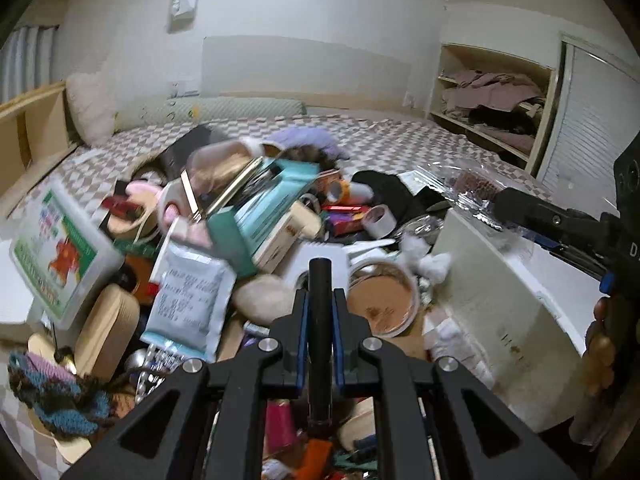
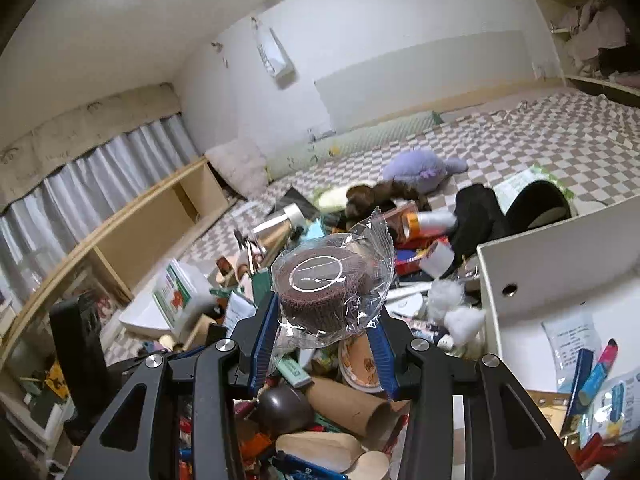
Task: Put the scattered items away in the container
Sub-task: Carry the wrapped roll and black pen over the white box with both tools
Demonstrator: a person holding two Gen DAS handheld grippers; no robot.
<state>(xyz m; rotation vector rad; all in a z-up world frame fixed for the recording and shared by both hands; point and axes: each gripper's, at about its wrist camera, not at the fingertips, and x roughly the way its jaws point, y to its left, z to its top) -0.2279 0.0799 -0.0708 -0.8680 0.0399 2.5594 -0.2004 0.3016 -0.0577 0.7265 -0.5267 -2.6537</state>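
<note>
A heap of scattered household items [image 1: 256, 216] covers the checkered bed cover. My left gripper [image 1: 320, 296] is shut on a thin black pen-like stick [image 1: 320, 276] that points forward above a brown lid. To the right stands the white container [image 1: 492, 300]. In the right wrist view my right gripper [image 2: 324, 320] is shut on a brown roll in clear plastic wrap [image 2: 320, 288], held over the heap, left of the white container [image 2: 560, 264]. Several packets and pens lie inside that container. The right gripper [image 1: 504, 202] also shows above the container's rim.
A purple plush toy [image 2: 416, 166] and a dark furry item lie behind the heap. A clear plastic box with a green label [image 1: 60, 256] sits at the left. A wooden shelf [image 2: 132, 232] runs along the bed's left side. An open cupboard with clothes [image 1: 492, 92] stands far right.
</note>
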